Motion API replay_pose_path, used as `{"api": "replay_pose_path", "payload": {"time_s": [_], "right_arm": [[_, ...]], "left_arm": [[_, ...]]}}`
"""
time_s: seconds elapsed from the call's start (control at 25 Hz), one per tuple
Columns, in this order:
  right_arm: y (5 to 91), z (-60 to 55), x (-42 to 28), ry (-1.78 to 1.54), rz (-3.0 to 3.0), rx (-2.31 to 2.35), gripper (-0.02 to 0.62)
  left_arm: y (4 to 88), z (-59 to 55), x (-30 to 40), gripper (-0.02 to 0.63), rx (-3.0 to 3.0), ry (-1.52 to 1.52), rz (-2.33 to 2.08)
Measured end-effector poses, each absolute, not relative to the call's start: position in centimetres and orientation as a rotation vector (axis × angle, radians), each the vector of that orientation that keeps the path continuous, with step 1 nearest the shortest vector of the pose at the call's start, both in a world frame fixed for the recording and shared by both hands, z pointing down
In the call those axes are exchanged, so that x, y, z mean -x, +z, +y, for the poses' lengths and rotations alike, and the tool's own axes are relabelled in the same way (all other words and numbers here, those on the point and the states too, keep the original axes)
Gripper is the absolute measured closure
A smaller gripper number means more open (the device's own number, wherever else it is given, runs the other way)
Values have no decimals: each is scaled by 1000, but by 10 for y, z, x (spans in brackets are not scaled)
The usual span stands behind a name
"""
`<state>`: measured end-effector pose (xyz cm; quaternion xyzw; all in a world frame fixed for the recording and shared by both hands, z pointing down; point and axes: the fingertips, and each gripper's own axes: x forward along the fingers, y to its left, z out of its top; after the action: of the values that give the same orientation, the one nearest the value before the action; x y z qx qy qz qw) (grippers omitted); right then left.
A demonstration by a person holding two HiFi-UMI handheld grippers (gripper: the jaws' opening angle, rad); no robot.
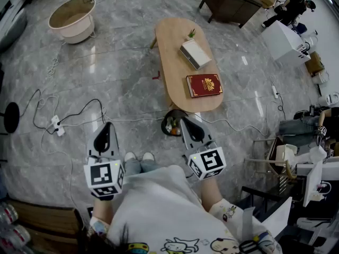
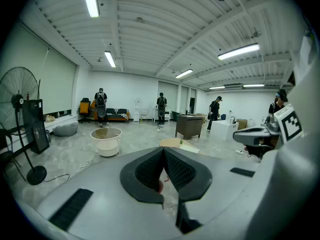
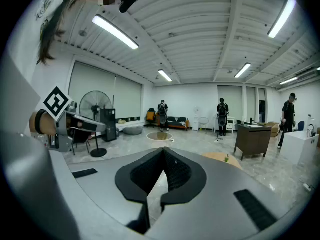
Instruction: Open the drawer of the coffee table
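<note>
The oval wooden coffee table [image 1: 175, 62] stands in the middle of the grey marble floor [image 1: 116, 73], its long axis running from near to far. From above only its top shows, so the drawer front cannot be made out. On the tabletop a red book [image 1: 204, 84] lies near the right edge at the near end. A white box [image 1: 194, 53] sits farther along, with a small plant [image 1: 191, 34] just beyond it. The left edge of the tabletop is bare.

A dark round bin [image 1: 170, 125] stands on the floor against the table's near end. The right claw [image 1: 188, 125] hangs just beside this bin, a little short of the table's near rim. Its jaws are pressed together with nothing between them. The left claw [image 1: 106, 131] is well to the left, over open floor, also fully closed and empty.

Black cables [image 1: 79, 112] and a white power strip [image 1: 56, 125] lie on the floor left of the left claw. Beyond them a wide stretch of floor runs to a pale tub [image 1: 72, 18] at the far left. A dark cabinet [image 1: 229, 0] stands past the table's far end, to the right. Furniture and boxes crowd the right side.
</note>
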<state>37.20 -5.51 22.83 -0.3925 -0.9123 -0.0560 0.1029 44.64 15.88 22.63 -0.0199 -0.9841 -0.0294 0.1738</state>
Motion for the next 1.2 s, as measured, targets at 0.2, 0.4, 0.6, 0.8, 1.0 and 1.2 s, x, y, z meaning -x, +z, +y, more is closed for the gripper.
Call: {"api": "replay_pose_path", "payload": {"time_s": [0.2,0.4,0.6,0.8,1.0,1.2], "right_arm": [[224,-67,-366,-166,-2700,1171,595],[225,-77,-365,-118,-2712,1221,594],[229,-80,-372,-107,-2688,1302,590],[229,-81,-375,-54,-2646,1365,487],[229,-73,-370,-36,-2624,1399,430],[233,-59,-355,-7,-2597,1406,384]], "left_arm": [[223,151,-448,601,93,-70,-2792],[225,140,-451,601,126,-50,-2797],[226,130,-458,600,155,-49,-2811],[226,127,-461,516,184,-67,-2809],[229,132,-454,443,201,-77,-2811],[233,141,-435,383,177,-81,-2803]]}}
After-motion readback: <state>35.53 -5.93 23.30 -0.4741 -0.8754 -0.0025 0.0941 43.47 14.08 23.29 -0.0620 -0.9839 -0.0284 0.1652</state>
